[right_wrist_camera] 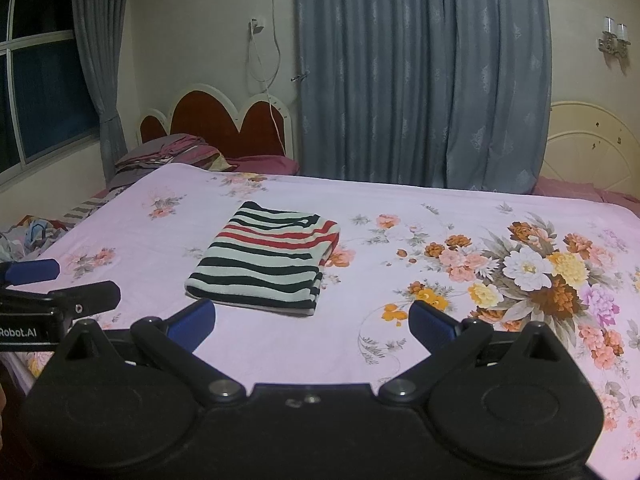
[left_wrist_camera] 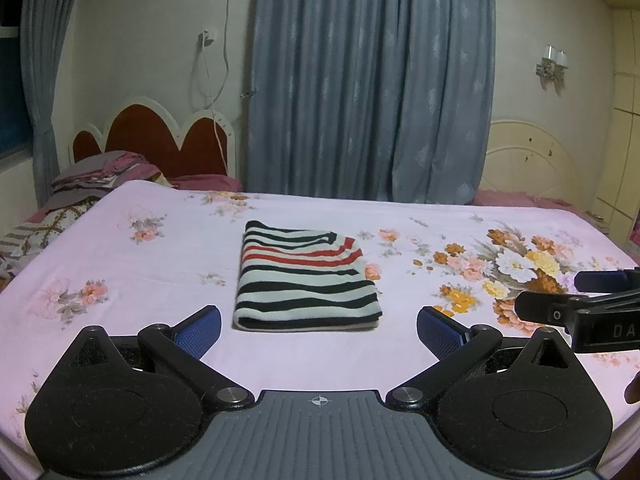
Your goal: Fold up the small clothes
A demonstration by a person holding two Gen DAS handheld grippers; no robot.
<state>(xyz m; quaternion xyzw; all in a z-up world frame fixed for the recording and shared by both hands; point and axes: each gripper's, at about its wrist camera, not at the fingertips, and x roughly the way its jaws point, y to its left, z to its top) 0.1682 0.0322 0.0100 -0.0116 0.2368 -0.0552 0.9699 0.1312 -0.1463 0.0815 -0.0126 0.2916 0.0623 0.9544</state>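
1. The striped garment (left_wrist_camera: 306, 276) lay folded in a neat rectangle on the floral bedsheet (left_wrist_camera: 160, 264), toward its middle
2. The left gripper (left_wrist_camera: 319, 330) hovered near the garment's front edge, jaws spread wide and empty
3. The right gripper (right_wrist_camera: 312, 322) did likewise
4. Any careless nudge or snag of the garment's top layer would likely undo the fold

A striped shirt (left_wrist_camera: 306, 278) lies folded on the pink flowery bed sheet (left_wrist_camera: 160, 264), just past the left gripper (left_wrist_camera: 318, 326), whose two blue fingers (left_wrist_camera: 200, 330) are wide apart, and the right gripper (left_wrist_camera: 560, 296) pokes in from the side.
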